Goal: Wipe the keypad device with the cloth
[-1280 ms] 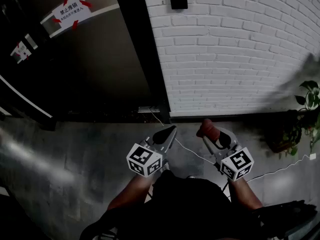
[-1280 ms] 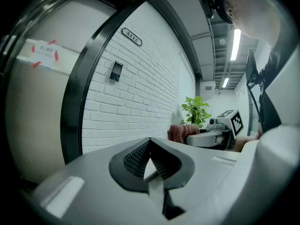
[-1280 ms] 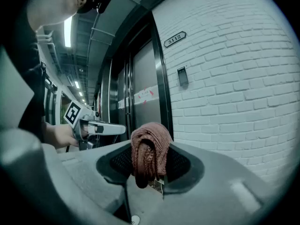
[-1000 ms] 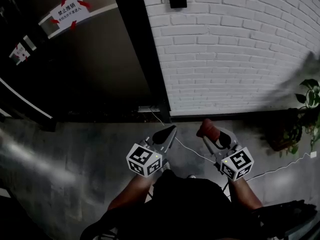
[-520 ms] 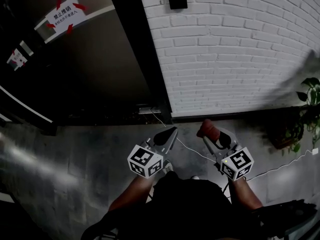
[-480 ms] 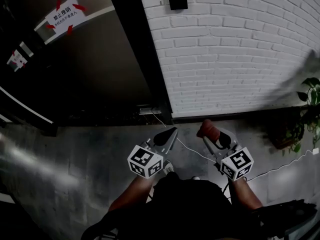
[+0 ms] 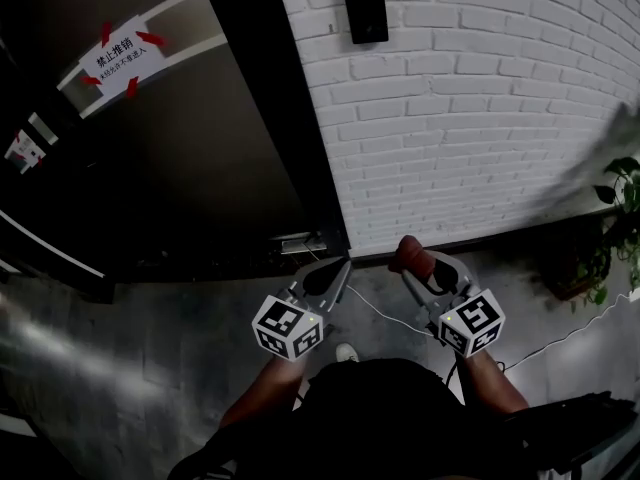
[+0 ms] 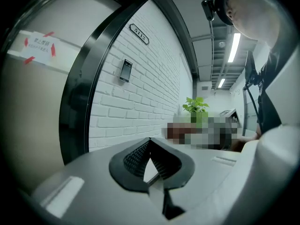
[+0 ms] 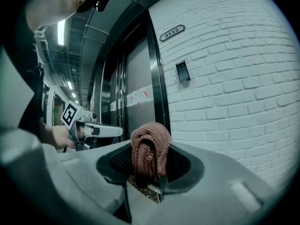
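Head view: the keypad (image 7: 363, 6), a small flat dark rectangle, is mounted high on the white brick wall (image 7: 480, 98), just right of the dark door frame. Both grippers are held low, well apart from it. The right gripper (image 7: 420, 266) carries a bunched reddish-brown cloth (image 7: 409, 255) at its tips; the left gripper (image 7: 335, 271) is beside it. Judging by this, wiping has not begun and the step in hand is the approach. Next, the right gripper needs to rise and reach forward until the cloth presses on the keypad face.

Left gripper view: the ribbed black pads meet at their tips with nothing between them. The keypad (image 8: 125, 71) shows up the wall, glossy and slim.

Right gripper view: the jaws are clamped on the cloth (image 9: 151, 146), a soft, looped, terry-like wad folded over and standing above the pads. The keypad (image 9: 183, 71) hangs above, under a small number plate (image 9: 171, 33). The rough brick around it may snag the cloth.
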